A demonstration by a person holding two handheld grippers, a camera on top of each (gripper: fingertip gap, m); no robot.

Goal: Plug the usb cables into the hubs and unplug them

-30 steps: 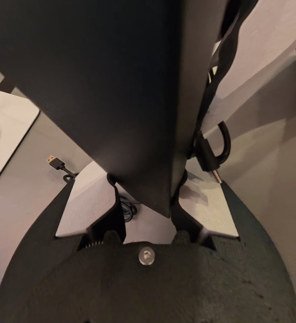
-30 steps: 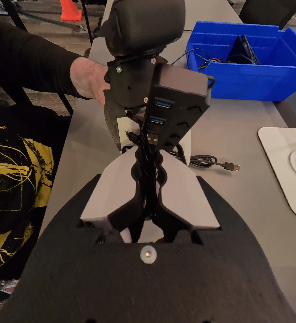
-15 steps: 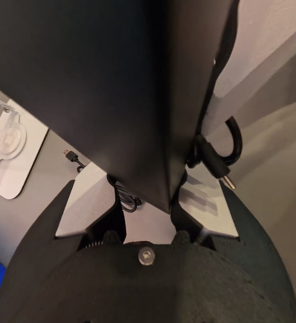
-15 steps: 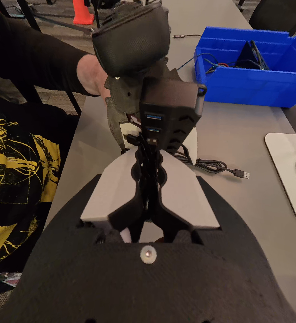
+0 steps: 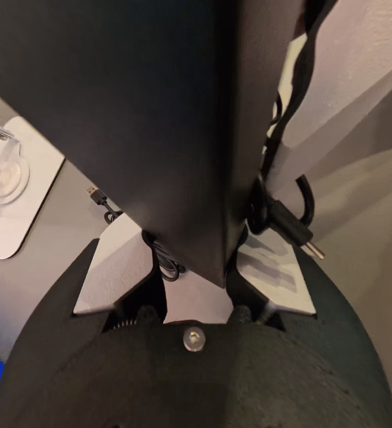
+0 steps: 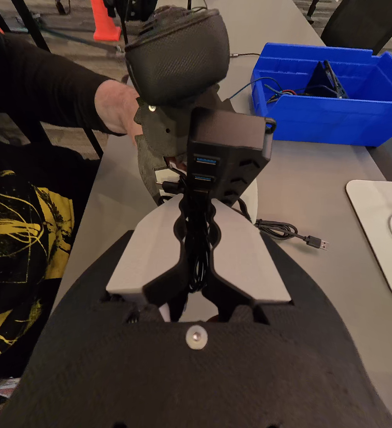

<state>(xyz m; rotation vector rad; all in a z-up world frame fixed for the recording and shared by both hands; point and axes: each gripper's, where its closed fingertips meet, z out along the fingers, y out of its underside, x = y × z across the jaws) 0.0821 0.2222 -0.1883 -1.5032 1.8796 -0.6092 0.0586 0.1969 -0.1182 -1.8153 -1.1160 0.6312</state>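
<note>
My left claw (image 6: 204,185) grips a black USB hub (image 6: 227,148) widely; my right claw (image 6: 196,208) pinches a bundled black cable (image 6: 197,250) at the hub's port, above the grey tabletop (image 6: 306,185).

1. The USB hub (image 6: 229,148) sits between the left gripper's (image 6: 204,192) fingers, above the table (image 6: 306,185).
2. Right gripper (image 6: 196,208) holds a cable bundle (image 6: 197,243) below the hub.
3. A loose USB cable (image 6: 290,234) lies on the table, right of the hub.
4. Bin (image 6: 329,120) stands behind.
</note>
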